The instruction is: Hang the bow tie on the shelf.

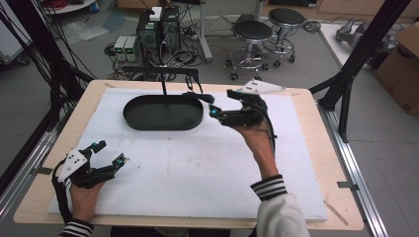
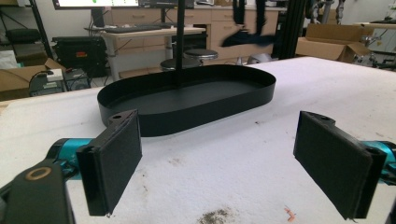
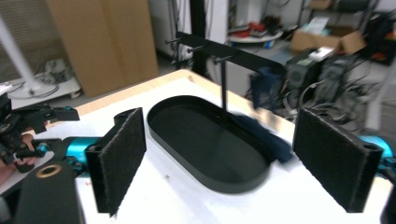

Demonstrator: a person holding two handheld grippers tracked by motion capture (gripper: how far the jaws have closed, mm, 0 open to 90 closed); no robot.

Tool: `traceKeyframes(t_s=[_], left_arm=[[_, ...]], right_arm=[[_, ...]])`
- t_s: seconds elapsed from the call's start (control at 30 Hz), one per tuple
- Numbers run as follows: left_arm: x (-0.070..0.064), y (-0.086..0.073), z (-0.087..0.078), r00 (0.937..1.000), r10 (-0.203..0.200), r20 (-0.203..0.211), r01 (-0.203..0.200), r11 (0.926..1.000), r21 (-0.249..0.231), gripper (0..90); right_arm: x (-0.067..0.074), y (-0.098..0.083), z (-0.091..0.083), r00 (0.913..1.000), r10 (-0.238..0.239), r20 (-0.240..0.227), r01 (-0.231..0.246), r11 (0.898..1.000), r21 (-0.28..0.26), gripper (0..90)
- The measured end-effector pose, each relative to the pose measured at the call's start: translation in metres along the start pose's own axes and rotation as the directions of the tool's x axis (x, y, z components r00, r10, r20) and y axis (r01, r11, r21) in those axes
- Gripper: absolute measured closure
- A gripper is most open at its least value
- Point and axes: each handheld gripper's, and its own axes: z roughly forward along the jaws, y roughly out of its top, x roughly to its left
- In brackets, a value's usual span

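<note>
Grippers apart, dark cloth draped at the stand's end

Hands first: we see the right gripper lifted over the far right of the table, its arm in a striped cuff stretched forward, jaws aimed left toward the tray. Its pads stand spread wide with nothing between them. The left gripper sits low at the near left corner, held by a hand resting at the table edge; its jaws are also spread and bare, pointing toward the tray.

The table is a pale wooden board covered by a white, slightly stained sheet. Behind it we see grey floor, computer towers with tangled cables, two round stools and a cardboard box.

The dark cloth hangs from the right end of the stand's crossbar and trails over the tray's right rim, just beside the right gripper. The oval tray's long axis runs left to right across the table; the crossbar runs the same way above it.
</note>
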Motion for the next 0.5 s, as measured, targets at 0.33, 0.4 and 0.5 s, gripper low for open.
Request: traceKeyframes(t_s=[0.33,0.4,0.5], left_arm=[[0.000,0.000,0.000,1.0000,0.006,0.000,-0.006,1.0000,0.002,15.6],[0.000,0.000,0.000,1.0000,0.008,0.001,-0.008,1.0000,0.000,15.5],[-0.001,0.000,0.000,1.0000,0.007,0.003,-0.007,1.0000,0.000,15.5]], right_arm=[[-0.002,-0.075,-0.091,0.9863,0.021,0.164,0.004,0.989,-0.150,12.3],[-0.002,-0.091,-0.102,0.9811,0.036,0.190,-0.002,0.984,-0.176,12.3],[-0.003,-0.111,-0.110,0.9733,0.043,0.226,0.003,0.980,-0.199,11.9]])
